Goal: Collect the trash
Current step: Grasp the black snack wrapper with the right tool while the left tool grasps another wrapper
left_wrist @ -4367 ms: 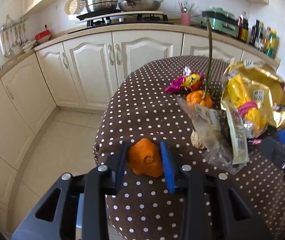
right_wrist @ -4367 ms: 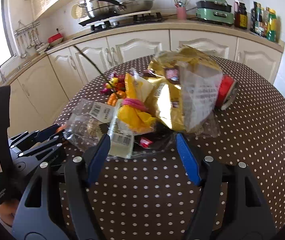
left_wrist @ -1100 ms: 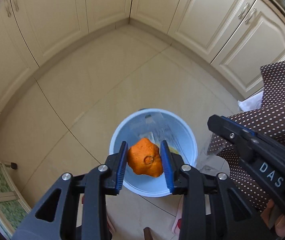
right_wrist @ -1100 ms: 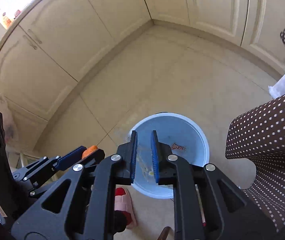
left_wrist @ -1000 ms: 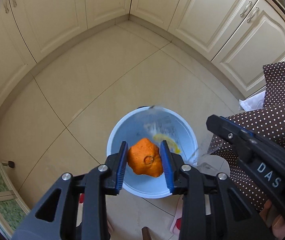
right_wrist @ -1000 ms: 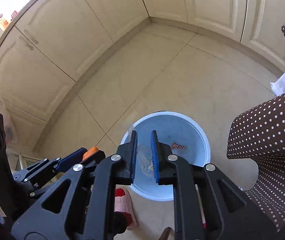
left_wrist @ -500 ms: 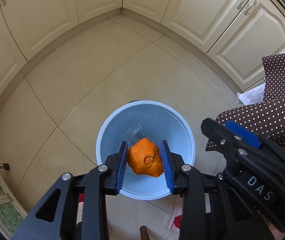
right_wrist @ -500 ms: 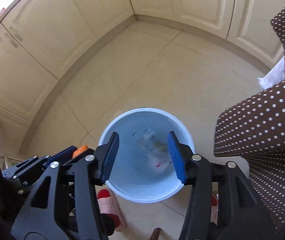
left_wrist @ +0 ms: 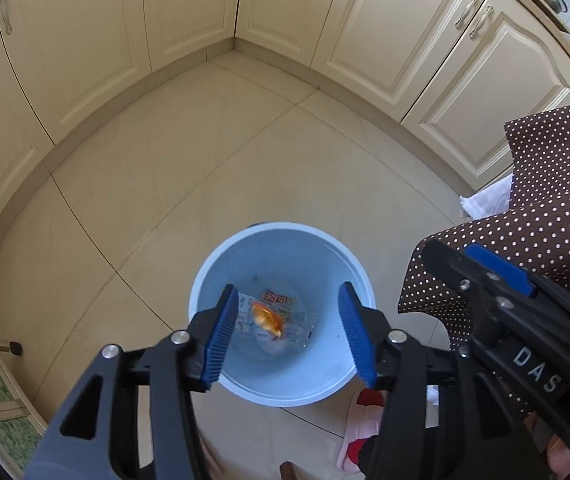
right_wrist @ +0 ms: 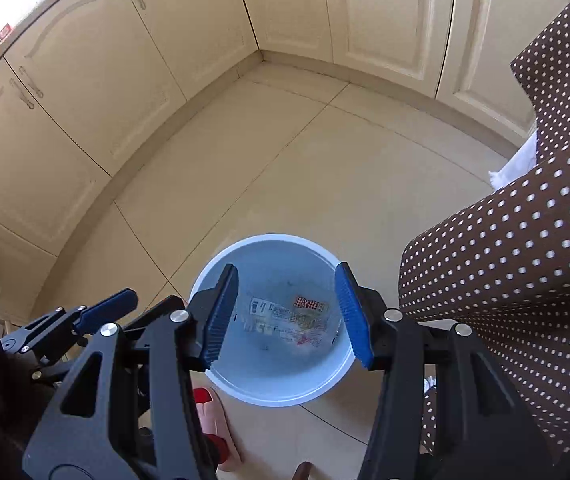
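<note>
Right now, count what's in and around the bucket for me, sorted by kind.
Buckets: 1, the pale blue bucket on the floor.
Orange peels: 1, the orange peel inside it, blurred.
Wrappers: at least 2, a clear printed wrapper and a red checked wrapper; the heap is hard to separate.
Slippers: 1, a pink slipper beside the bucket.
Total: at least 5.

Both cameras look straight down at the floor from up high. Each one sits behind its own jaws and sees the blue bin [left_wrist: 281, 388] [right_wrist: 273, 394] between them. The left view has the right gripper [left_wrist: 497, 276] off to its jaws' right. The right view has the left gripper [right_wrist: 101, 312] off to its jaws' left.
</note>
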